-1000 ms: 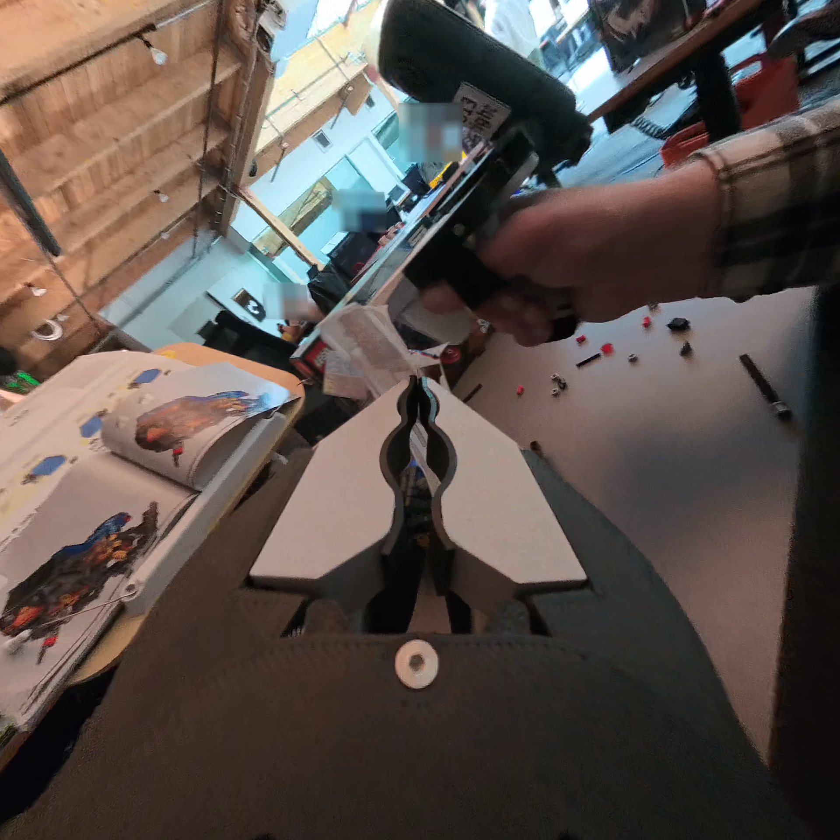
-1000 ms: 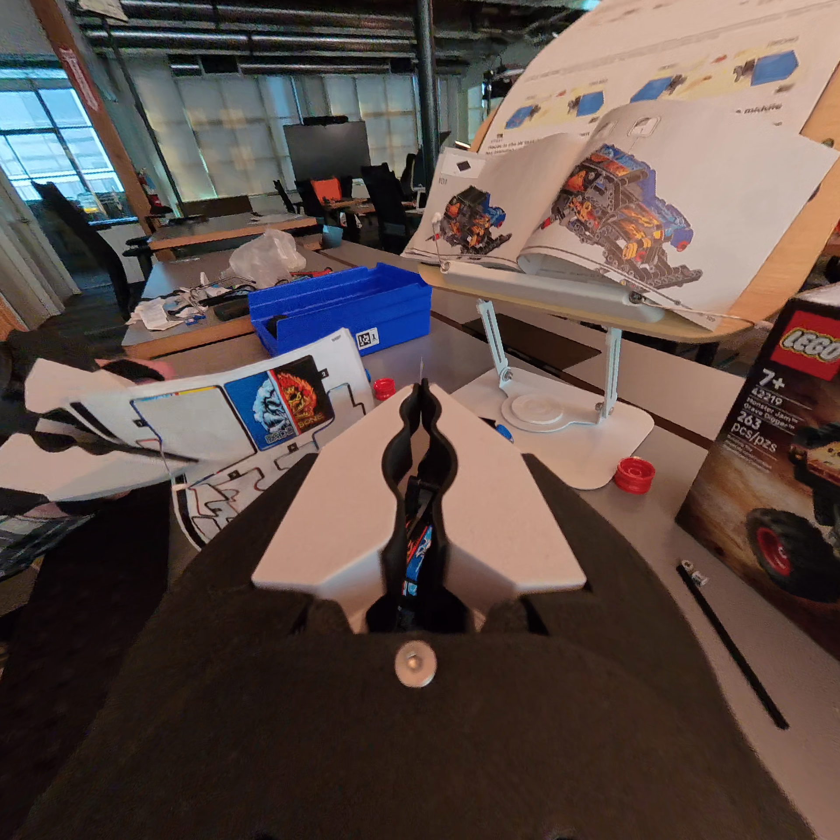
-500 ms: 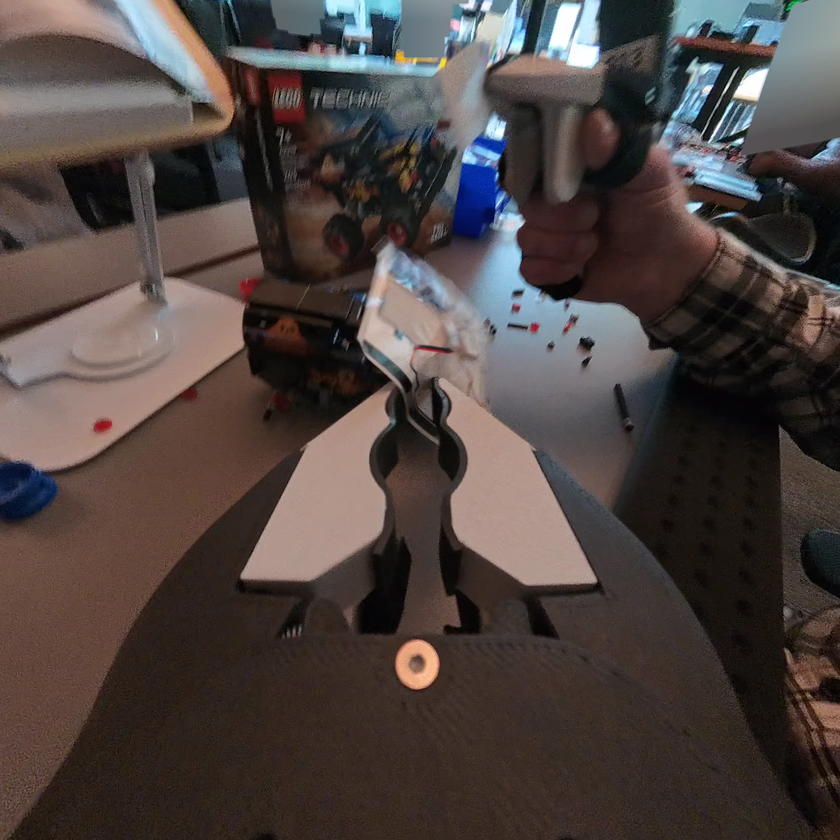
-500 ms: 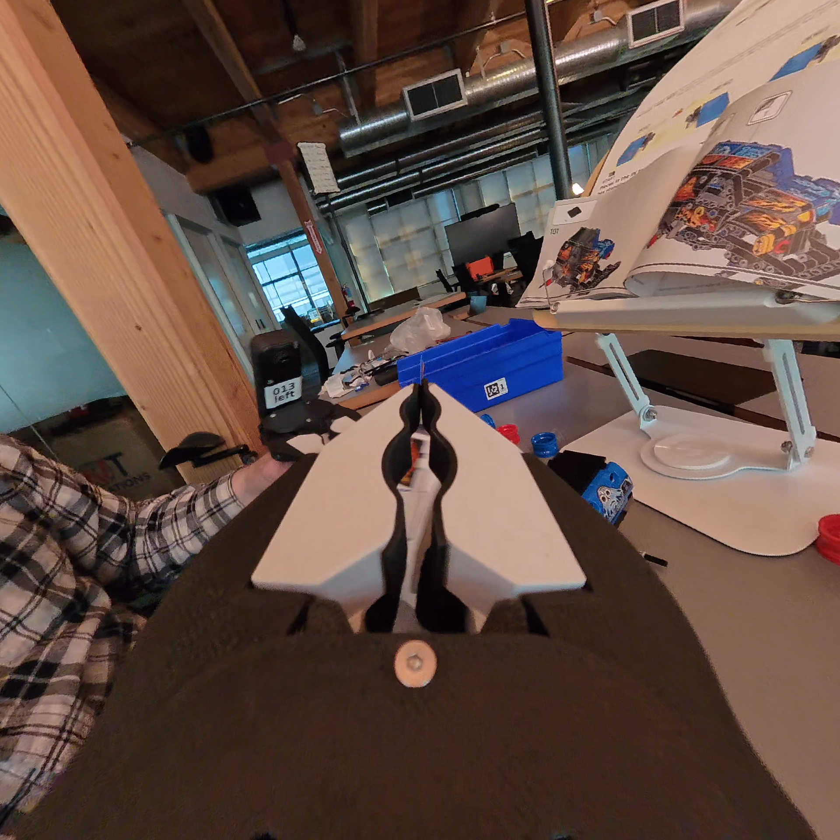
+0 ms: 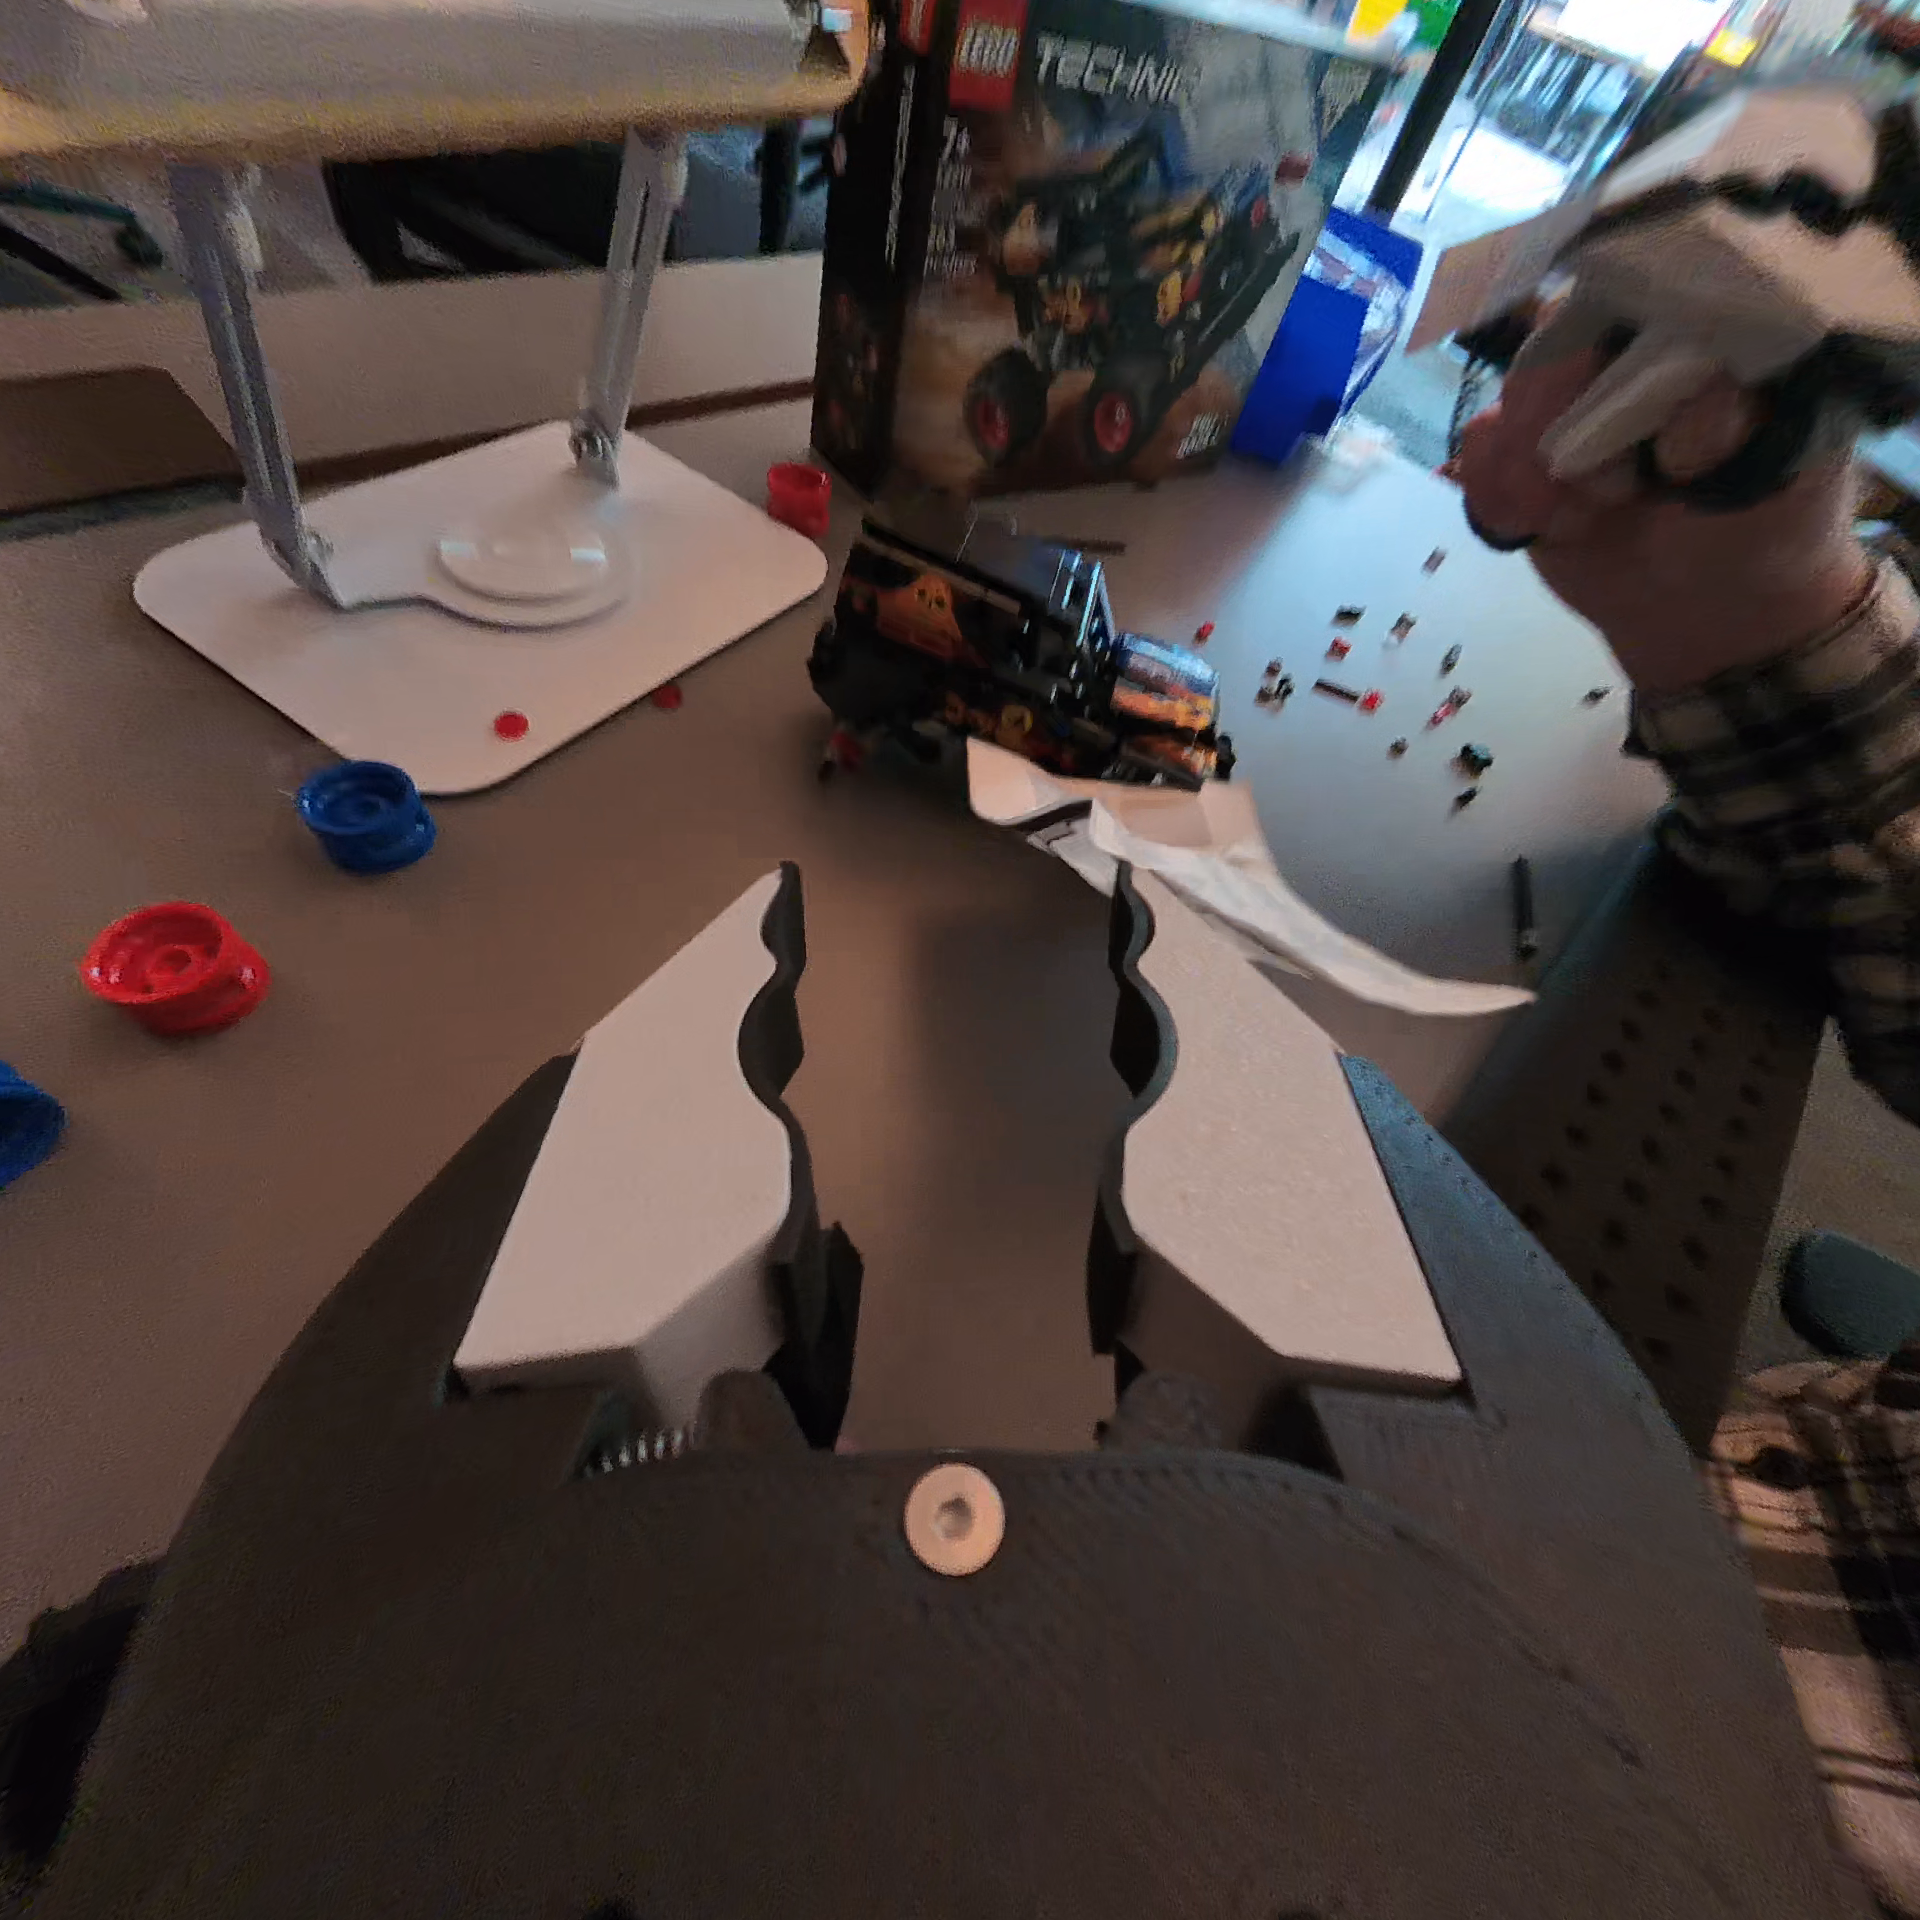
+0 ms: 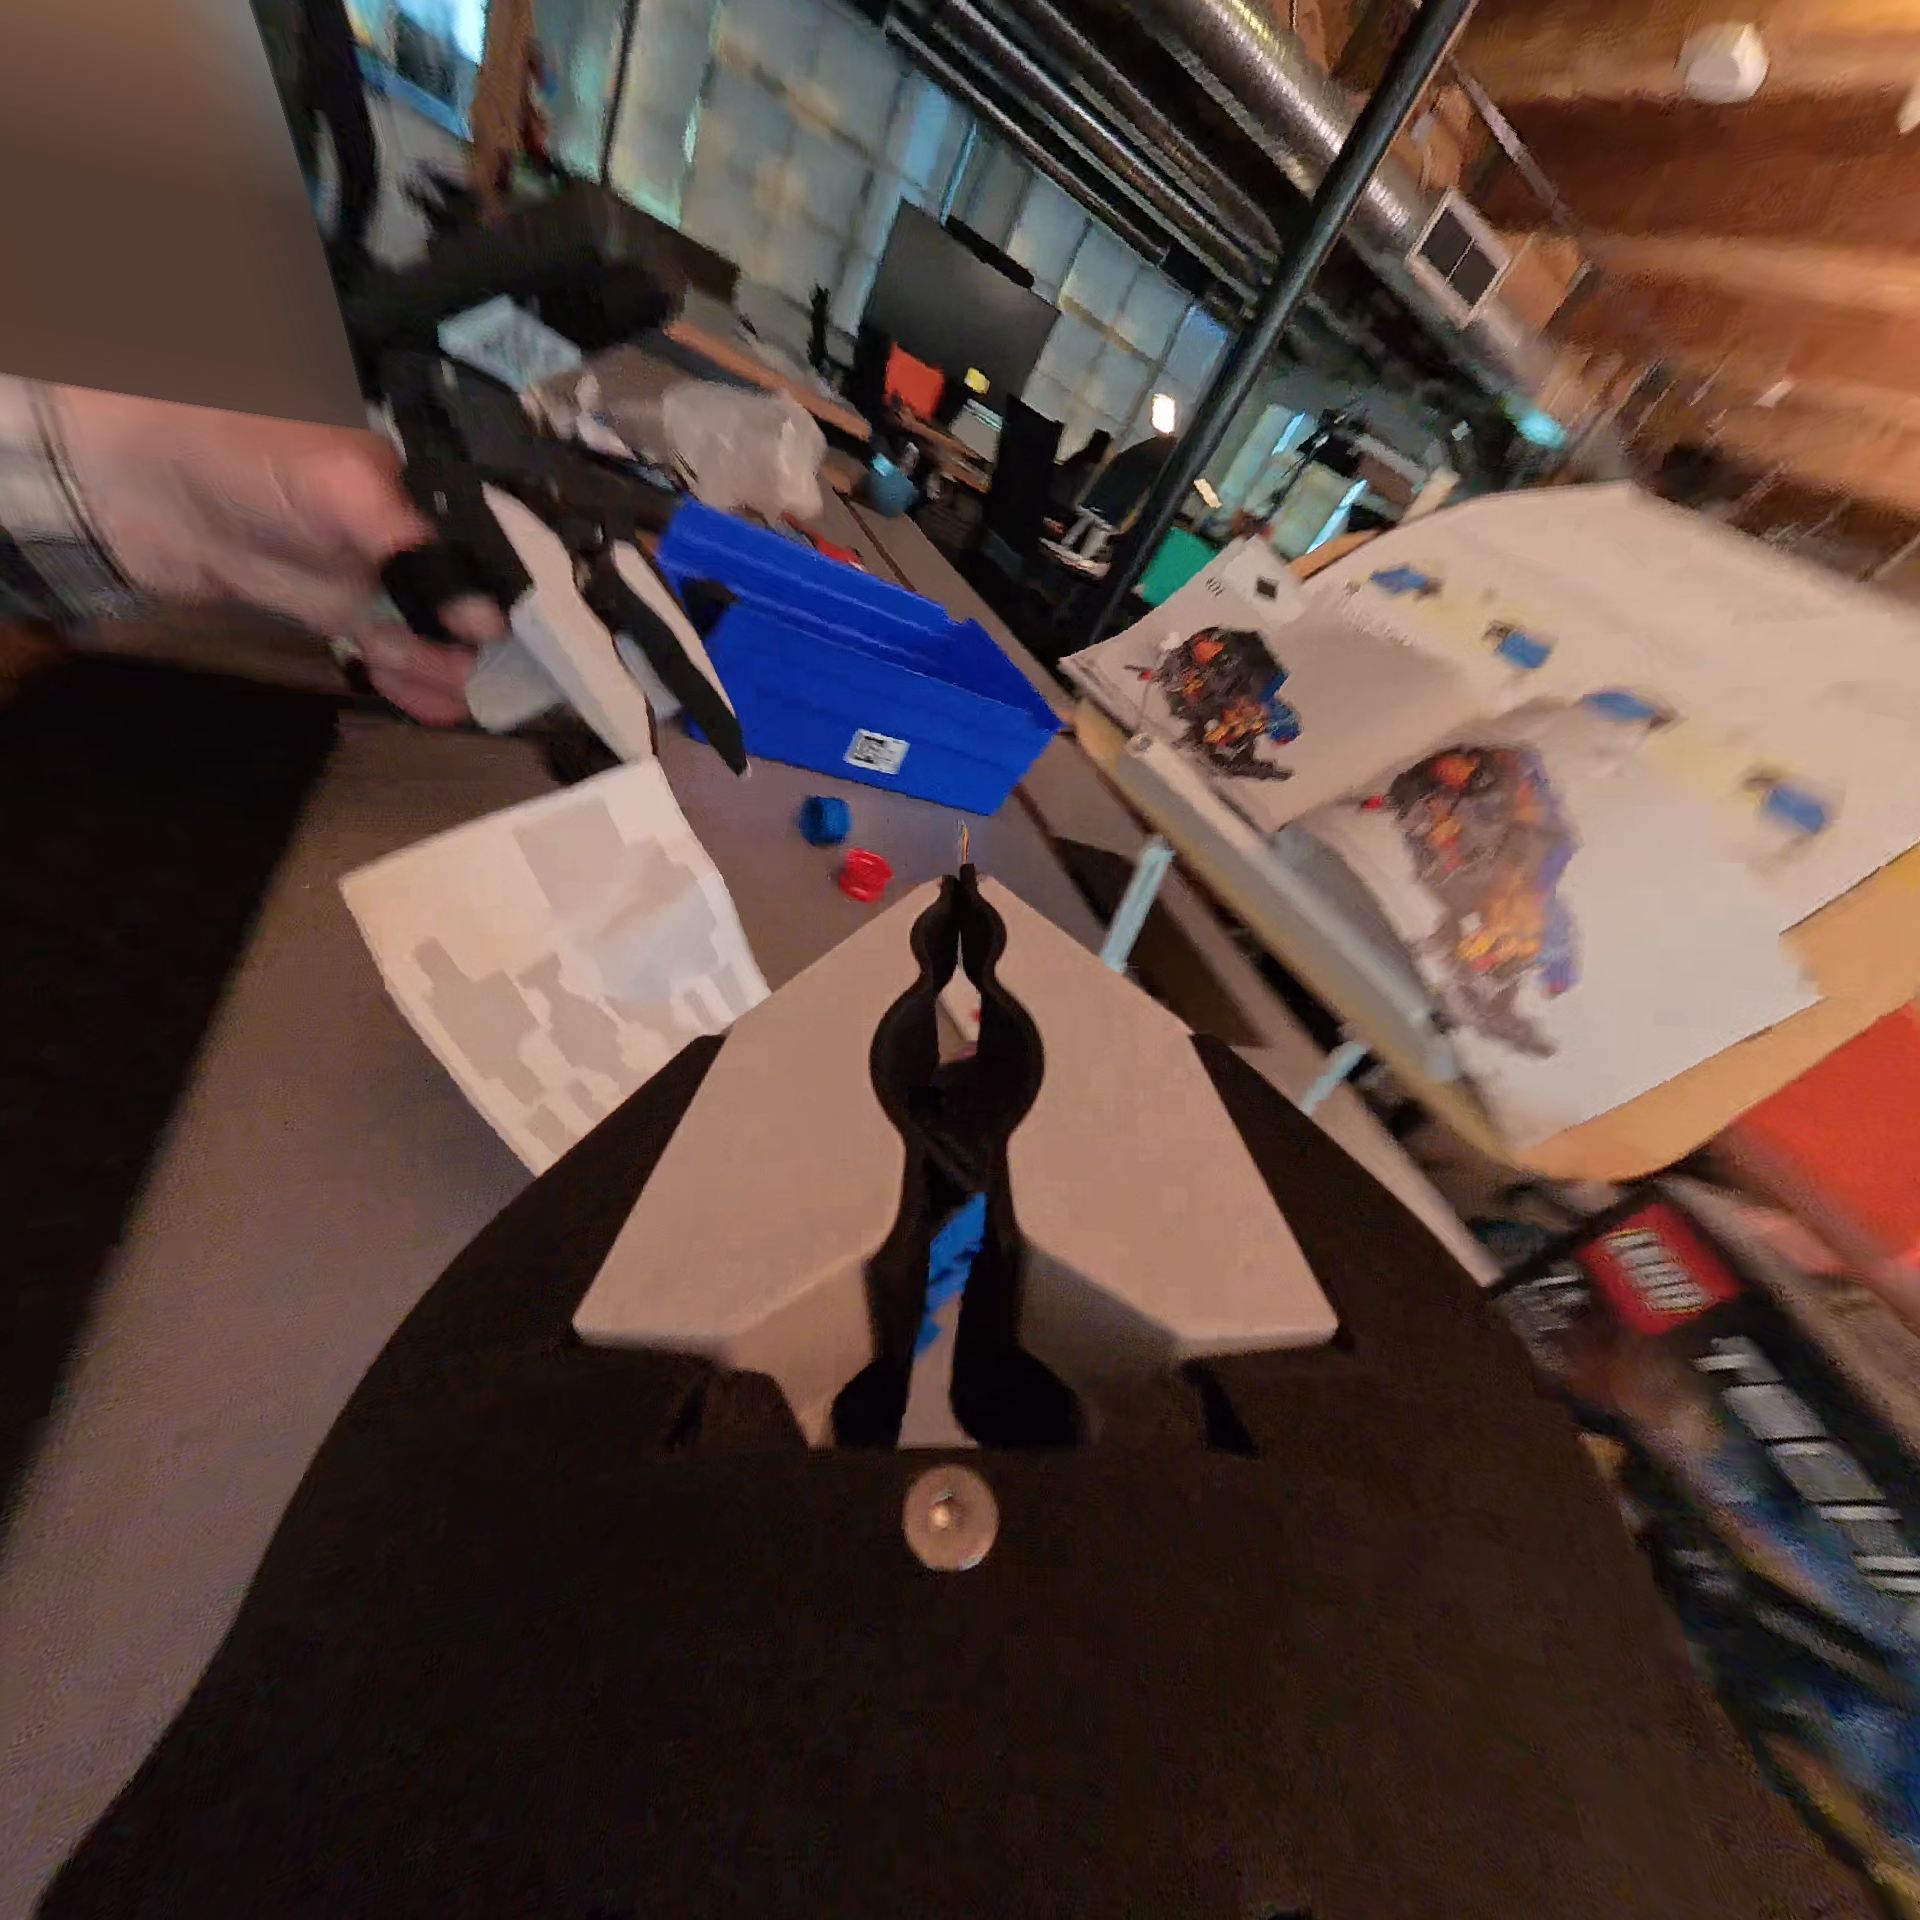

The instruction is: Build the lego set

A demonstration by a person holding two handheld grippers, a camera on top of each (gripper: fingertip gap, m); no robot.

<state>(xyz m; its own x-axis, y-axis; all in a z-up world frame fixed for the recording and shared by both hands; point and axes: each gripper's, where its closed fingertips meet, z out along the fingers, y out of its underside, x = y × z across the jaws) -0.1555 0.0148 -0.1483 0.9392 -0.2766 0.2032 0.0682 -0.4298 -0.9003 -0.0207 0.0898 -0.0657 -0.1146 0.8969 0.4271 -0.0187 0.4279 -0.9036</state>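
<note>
left gripper (image 5: 951, 894) jaws spread wide, nothing between them, hovering over the bare middle of the tabletop (image 5: 623, 914). right gripper (image 6: 961, 883) tips pressed together on a thin sticker (image 6: 965, 840), only its edge pokes past the tips; a blue bit shows lower in the gap, can't tell what it is.

half-built truck (image 5: 1023, 665) sits toward the tabletop's far side, just in front of the set box (image 5: 1049, 260) and right of the white stand base (image 5: 416, 623). sticker sheet (image 5: 1195, 883) lies flat between the truck and the left gripper's right finger, one corner tucked against the truck.

key relation: the truck lies straight ahead and slightly right of the left fingers, long axis running left-right across that view, decorated side facing the camera. left gripper looks nearer and squared to it; the right one is up off the tabletop near the right edge, pointing toward the blue bin (image 6: 852, 675) and the instruction booklet (image 6: 1455, 790). my guess is left steadies the truck while right brings the sticker in. loose wheels, red (image 5: 171, 966) and blue (image 5: 364, 816), lie near the left edge, small parts (image 5: 1382, 686) scattered right of the truck.
</note>
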